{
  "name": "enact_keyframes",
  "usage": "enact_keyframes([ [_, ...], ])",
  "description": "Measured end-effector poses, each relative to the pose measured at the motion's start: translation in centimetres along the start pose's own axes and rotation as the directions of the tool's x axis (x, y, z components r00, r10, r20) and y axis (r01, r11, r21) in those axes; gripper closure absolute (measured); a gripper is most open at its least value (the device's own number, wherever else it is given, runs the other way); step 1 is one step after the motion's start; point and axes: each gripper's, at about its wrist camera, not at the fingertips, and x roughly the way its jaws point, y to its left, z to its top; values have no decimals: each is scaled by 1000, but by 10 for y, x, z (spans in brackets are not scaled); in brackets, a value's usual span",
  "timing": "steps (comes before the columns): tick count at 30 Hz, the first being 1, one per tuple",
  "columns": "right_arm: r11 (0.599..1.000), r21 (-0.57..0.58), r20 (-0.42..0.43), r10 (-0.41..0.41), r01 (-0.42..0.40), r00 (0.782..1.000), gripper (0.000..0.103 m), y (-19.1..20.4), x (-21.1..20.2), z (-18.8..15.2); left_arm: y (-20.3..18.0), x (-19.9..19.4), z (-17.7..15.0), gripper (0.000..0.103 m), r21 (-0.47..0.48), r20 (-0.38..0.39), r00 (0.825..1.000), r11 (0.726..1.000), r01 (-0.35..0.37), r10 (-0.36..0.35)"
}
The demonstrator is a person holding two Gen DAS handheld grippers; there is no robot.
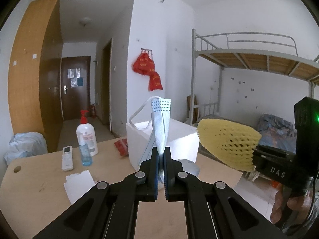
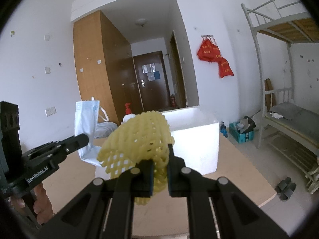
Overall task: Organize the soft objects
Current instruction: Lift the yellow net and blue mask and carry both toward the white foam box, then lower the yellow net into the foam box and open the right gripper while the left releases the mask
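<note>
Above the worktop (image 1: 30,189), left gripper (image 1: 161,155) fingers pinch a limp, featherlight face mask (image 1: 160,123); right gripper (image 2: 160,159) fingers squeeze springy yellow foam netting (image 2: 139,137), both near the white foam box (image 2: 195,139).

The left tool (image 1: 161,155) is matt black plastic with dull metal rivets, and it pinches a face mask (image 1: 160,123) of thin, pleated, pale blue non-woven cloth with a dotted edge. The right tool (image 2: 161,160), of the same matt plastic, grips a yellow foam net (image 2: 139,139), soft and open-meshed. The box (image 1: 179,133) looks like white, faintly grainy foam. The tabletop (image 1: 39,189) is pale, scuffed wood, matt. A lotion bottle (image 1: 87,137) is glossy white plastic, and the bunk frame (image 2: 259,59) is painted metal
</note>
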Motion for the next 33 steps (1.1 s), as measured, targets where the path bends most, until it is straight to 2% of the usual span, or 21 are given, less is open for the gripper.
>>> enact_keyframes([
  [15, 1000, -16, 22, -13, 13, 1000, 90, -14, 21, 43, 5, 50, 63, 99, -32, -16, 1000, 999, 10, -11],
  [33, 999, 14, 4, -29, 29, 1000, 90, -43, 68, 64, 18, 127, 88, 99, -65, -45, 998, 997, 30, -33],
])
